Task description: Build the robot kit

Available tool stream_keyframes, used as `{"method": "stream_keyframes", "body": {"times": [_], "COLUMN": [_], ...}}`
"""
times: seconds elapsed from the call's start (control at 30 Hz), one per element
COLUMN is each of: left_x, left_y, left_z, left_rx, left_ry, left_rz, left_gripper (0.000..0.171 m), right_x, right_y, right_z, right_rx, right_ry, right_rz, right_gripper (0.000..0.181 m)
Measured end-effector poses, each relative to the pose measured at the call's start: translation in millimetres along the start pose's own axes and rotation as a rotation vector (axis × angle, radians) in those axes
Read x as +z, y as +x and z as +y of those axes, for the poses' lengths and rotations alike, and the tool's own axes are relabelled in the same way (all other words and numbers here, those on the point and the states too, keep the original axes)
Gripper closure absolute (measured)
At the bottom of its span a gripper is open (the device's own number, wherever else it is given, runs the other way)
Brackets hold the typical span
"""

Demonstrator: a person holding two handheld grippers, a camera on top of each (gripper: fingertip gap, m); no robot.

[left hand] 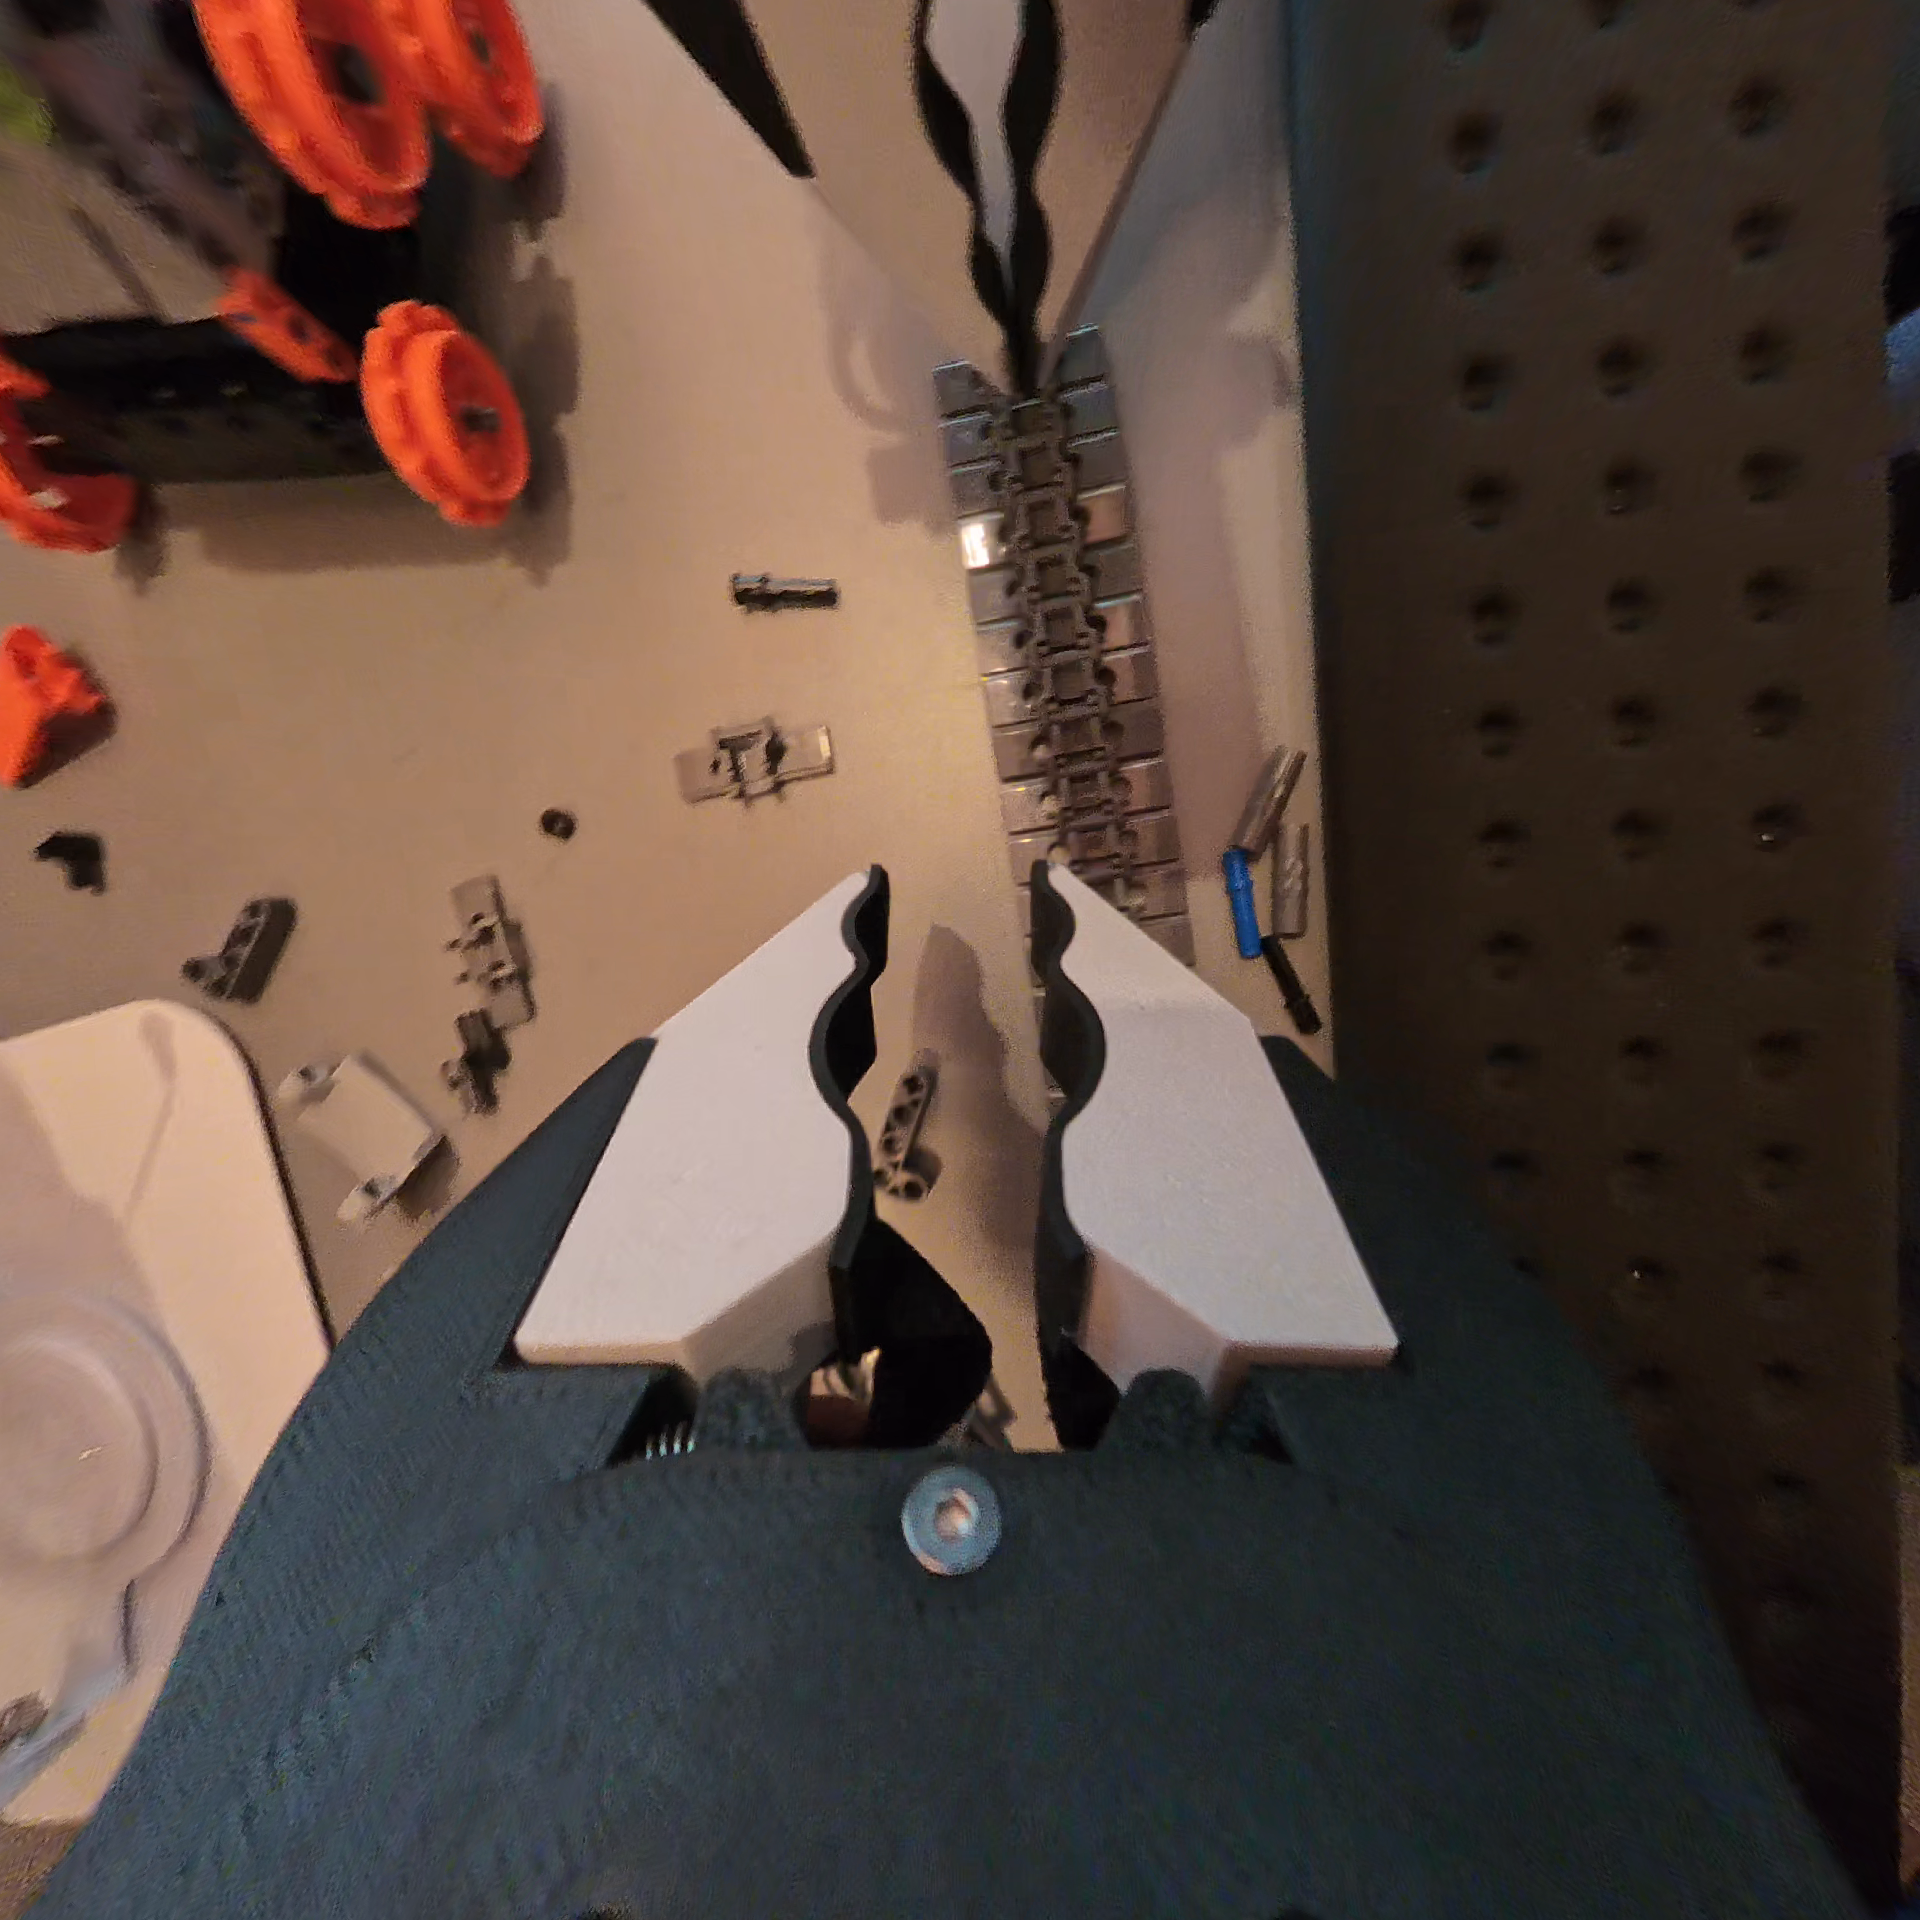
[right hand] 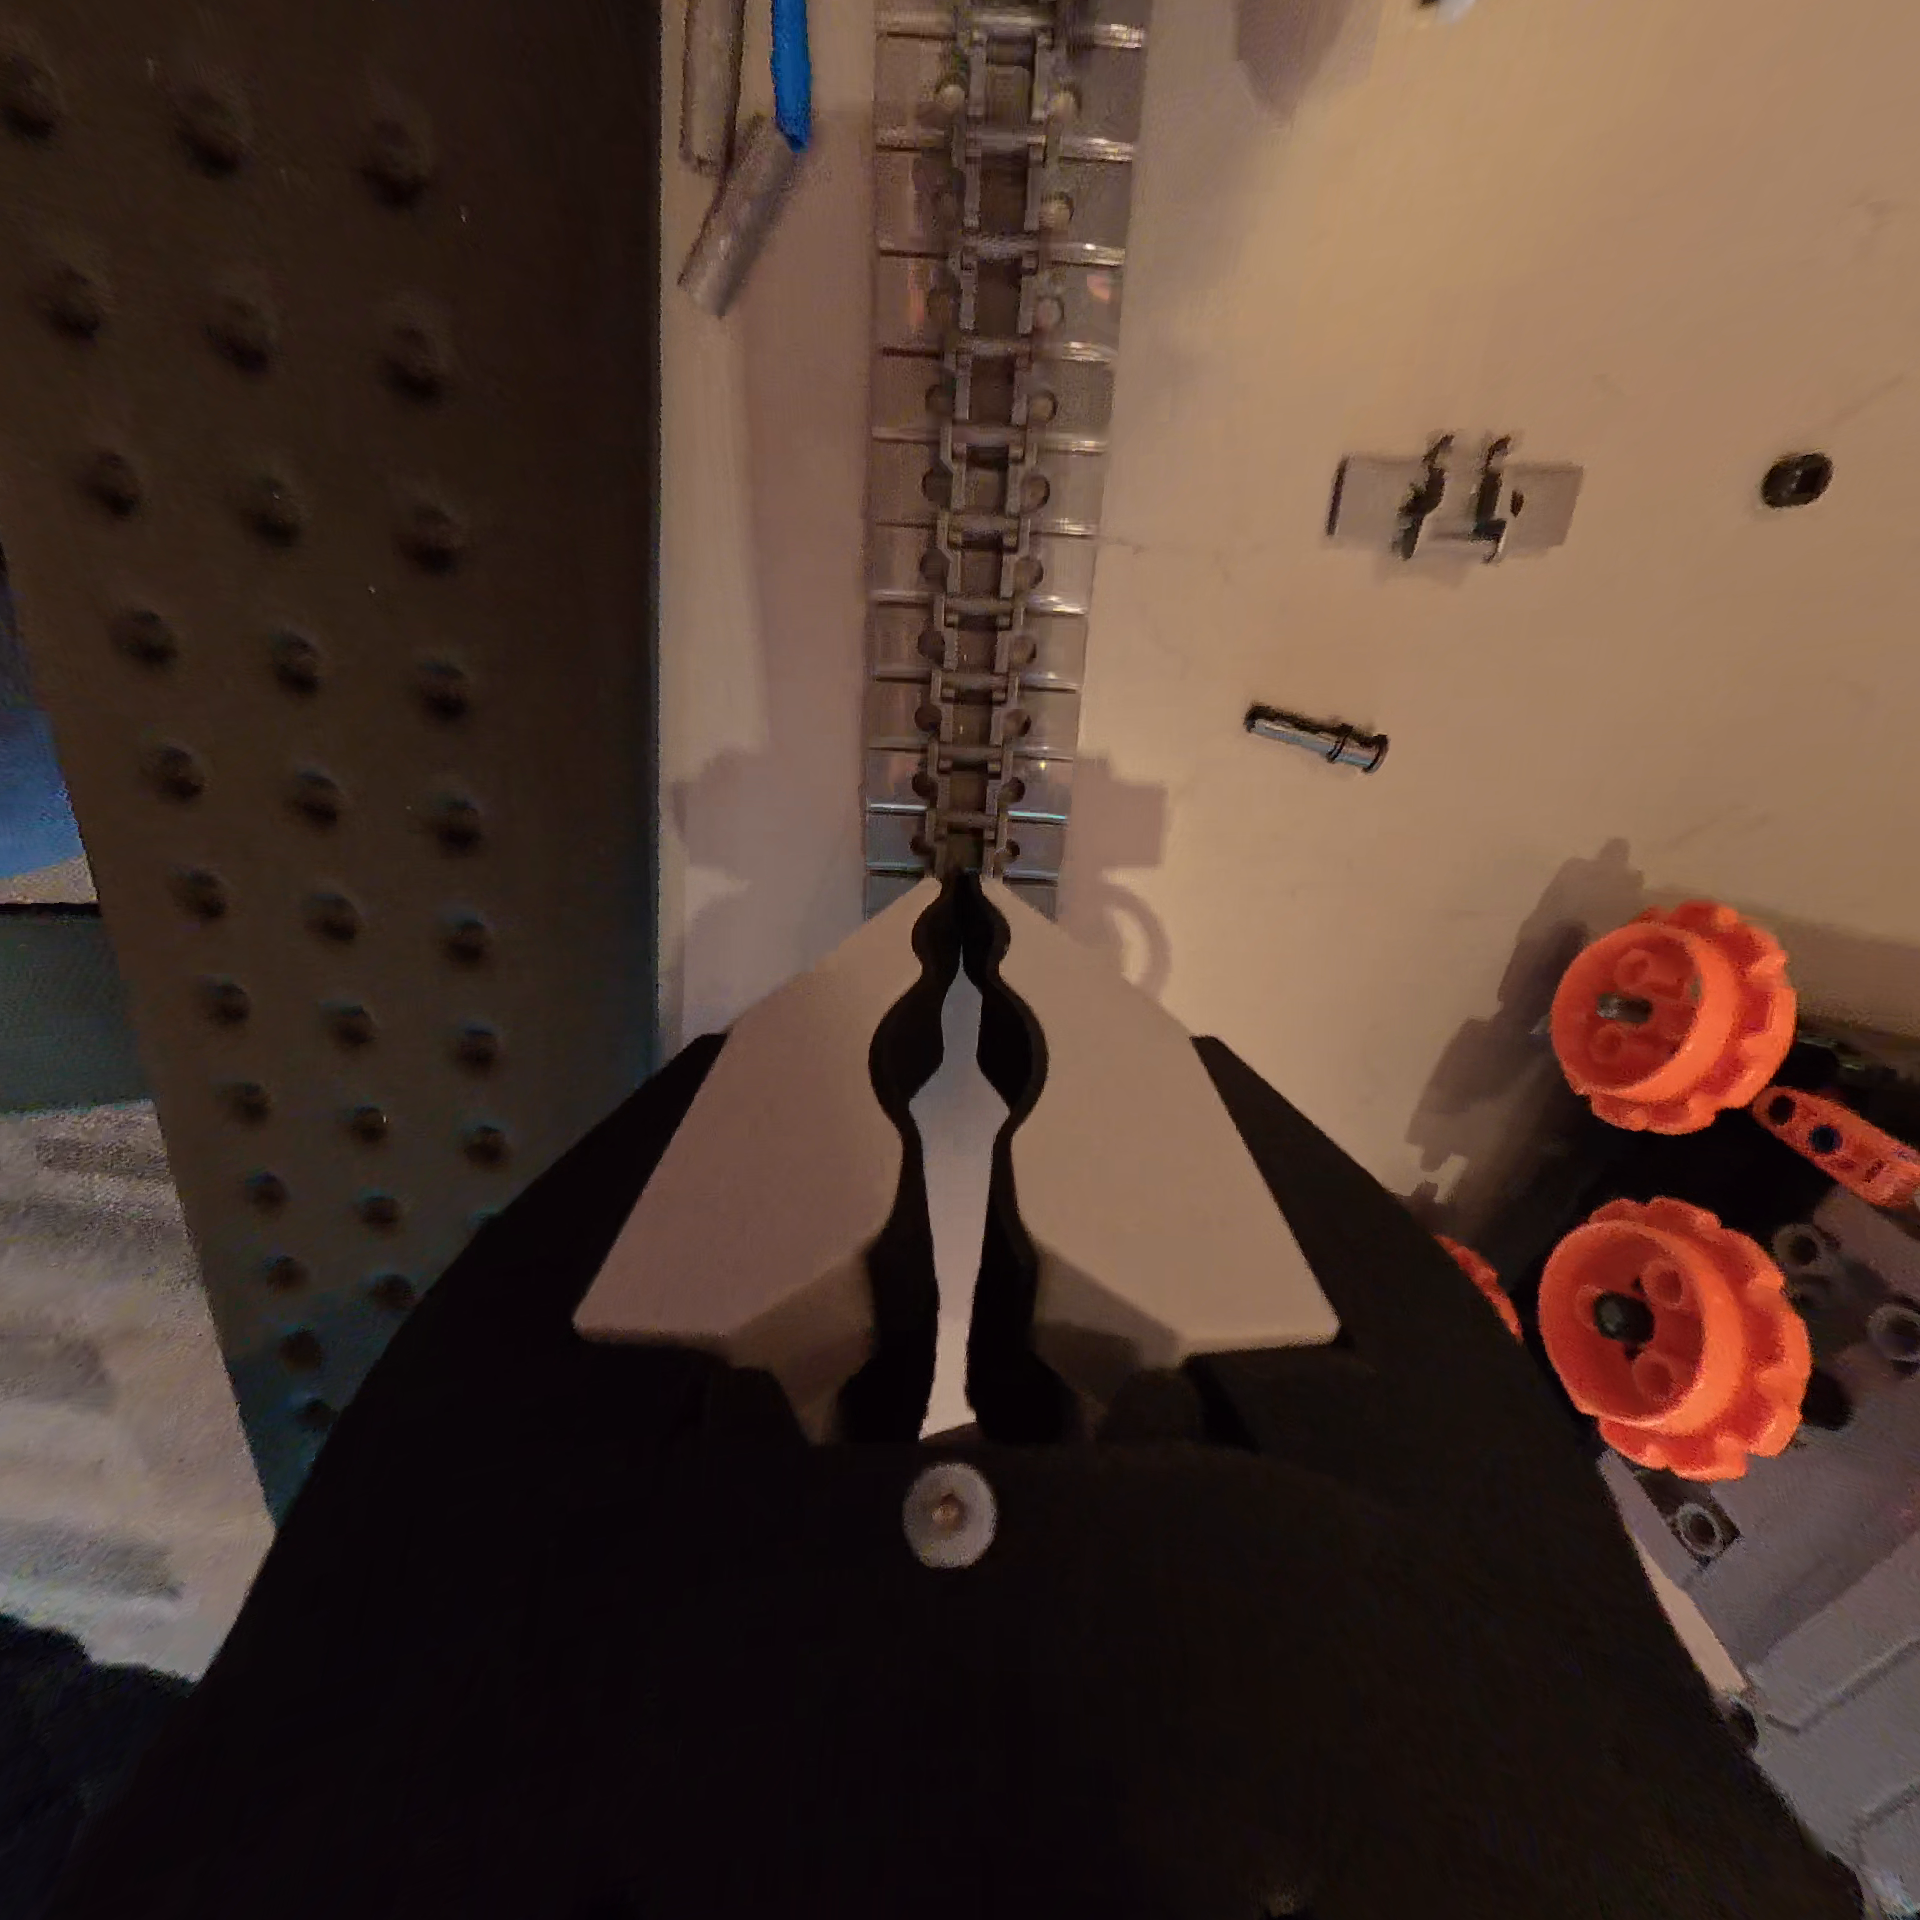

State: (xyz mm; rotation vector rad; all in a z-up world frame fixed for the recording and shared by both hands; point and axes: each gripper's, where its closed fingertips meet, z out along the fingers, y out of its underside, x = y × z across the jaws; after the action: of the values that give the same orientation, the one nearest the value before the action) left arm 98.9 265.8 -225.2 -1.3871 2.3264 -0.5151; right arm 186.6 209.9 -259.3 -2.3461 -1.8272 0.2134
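A long grey track [left hand: 1060, 644] of linked treads lies flat on the beige table [left hand: 582, 665], beside a dark pegboard. My left gripper [left hand: 959, 883] is open. Its right finger [left hand: 1143, 1091] sits over the track's near end, and its left finger is over bare table. A small grey beam [left hand: 909, 1122] lies in the gap between the fingers. My right gripper [right hand: 961, 883] is shut, its tips pinching the end link of the track [right hand: 987, 468]. It also shows far off in the left wrist view [left hand: 1016, 312], at the track's far end.
A dark pegboard panel [left hand: 1610, 623] [right hand: 312, 623] runs along the track. A vehicle with orange wheels [left hand: 447, 410] [right hand: 1673, 1013] stands opposite. A loose tread link [left hand: 753, 764] [right hand: 1455, 504], a black pin [left hand: 784, 592] [right hand: 1314, 738], a blue pin [left hand: 1242, 899] and a white container [left hand: 125, 1247] lie around. Left tips to right tips: about 11 centimeters. To the blue pin [left hand: 1242, 899]: left tips about 6 centimeters, right tips about 12 centimeters. The right camera catches it too, in the right wrist view [right hand: 788, 40].
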Motion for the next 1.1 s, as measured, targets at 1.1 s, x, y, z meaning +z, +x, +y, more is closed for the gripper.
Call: {"method": "stream_keyframes", "body": {"times": [1.1], "left_x": [41.8], "left_y": [-7.4], "left_z": [1.8], "left_rx": [0.047], "left_ry": [0.077], "left_rz": [0.091], "left_gripper": [0.151], "right_x": [8.0], "right_y": [70.5], "right_z": [-44.9], "right_rx": [0.143], "right_ry": [0.311], "right_rz": [0.253], "right_gripper": [0.171]}}
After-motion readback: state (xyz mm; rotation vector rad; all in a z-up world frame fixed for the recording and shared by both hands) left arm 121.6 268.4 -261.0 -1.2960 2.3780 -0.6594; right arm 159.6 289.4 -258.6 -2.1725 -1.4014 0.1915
